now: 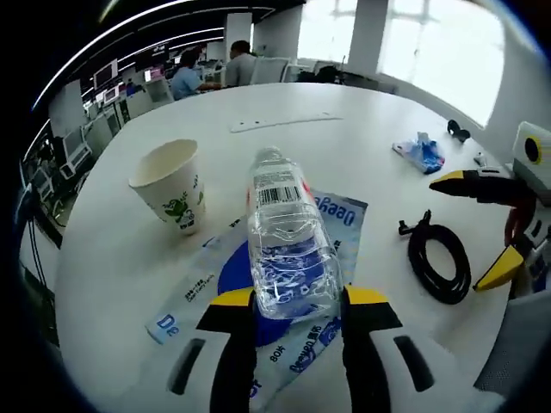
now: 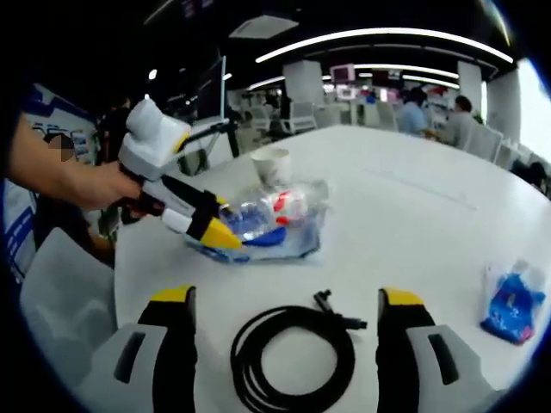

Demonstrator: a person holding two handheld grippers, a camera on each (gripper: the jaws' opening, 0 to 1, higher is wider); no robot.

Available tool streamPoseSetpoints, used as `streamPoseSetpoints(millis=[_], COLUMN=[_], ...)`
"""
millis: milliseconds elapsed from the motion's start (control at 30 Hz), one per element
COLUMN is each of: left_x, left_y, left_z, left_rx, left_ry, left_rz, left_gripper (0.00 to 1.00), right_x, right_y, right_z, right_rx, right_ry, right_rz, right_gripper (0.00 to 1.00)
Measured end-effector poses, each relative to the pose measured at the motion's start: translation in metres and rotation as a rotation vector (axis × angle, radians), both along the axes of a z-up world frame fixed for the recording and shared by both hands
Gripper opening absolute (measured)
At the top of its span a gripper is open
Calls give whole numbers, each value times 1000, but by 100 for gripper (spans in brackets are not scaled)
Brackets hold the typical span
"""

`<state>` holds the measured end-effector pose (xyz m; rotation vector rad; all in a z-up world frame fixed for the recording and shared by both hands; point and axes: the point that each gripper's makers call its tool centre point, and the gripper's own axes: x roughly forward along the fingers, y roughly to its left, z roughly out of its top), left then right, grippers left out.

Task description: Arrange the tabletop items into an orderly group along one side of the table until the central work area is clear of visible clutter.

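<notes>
Little is tidied yet: the left tool (image 1: pixel 288 301) grips the clear water bottle (image 1: pixel 284 237) over the blue plastic bag (image 1: pixel 331 215), beside the paper cup (image 1: pixel 172 185) at the desk's (image 1: pixel 293 95) near edge. The right tool (image 2: pixel 284 301) hangs spread wide over the coiled black cable (image 2: pixel 293 357), not gripping it, and the small blue packet (image 2: pixel 514 310) lies well apart at the right, so most gathering remains.

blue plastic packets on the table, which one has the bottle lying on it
The large flat blue-and-clear plastic packet beside the white paper cup; the clear plastic water bottle lies on it. The small crumpled blue packet sits alone.

left gripper view close over bottle (image 1: pixel 288 245), right gripper view farther back above cable (image 2: pixel 293 357), both sharing these
</notes>
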<state>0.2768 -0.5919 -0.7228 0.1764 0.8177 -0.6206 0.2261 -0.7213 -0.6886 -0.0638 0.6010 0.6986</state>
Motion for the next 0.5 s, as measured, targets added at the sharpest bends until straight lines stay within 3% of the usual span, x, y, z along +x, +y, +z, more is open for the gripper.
streamPoseSetpoints(millis=[500], left_x=[-6], left_y=[10], left_z=[0], left_rx=[37], left_ry=[-5], left_rz=[-18], left_gripper=[38], right_x=[2], right_y=[8], right_z=[6], right_rx=[16], right_ry=[-12], right_rz=[5], right_gripper=[84])
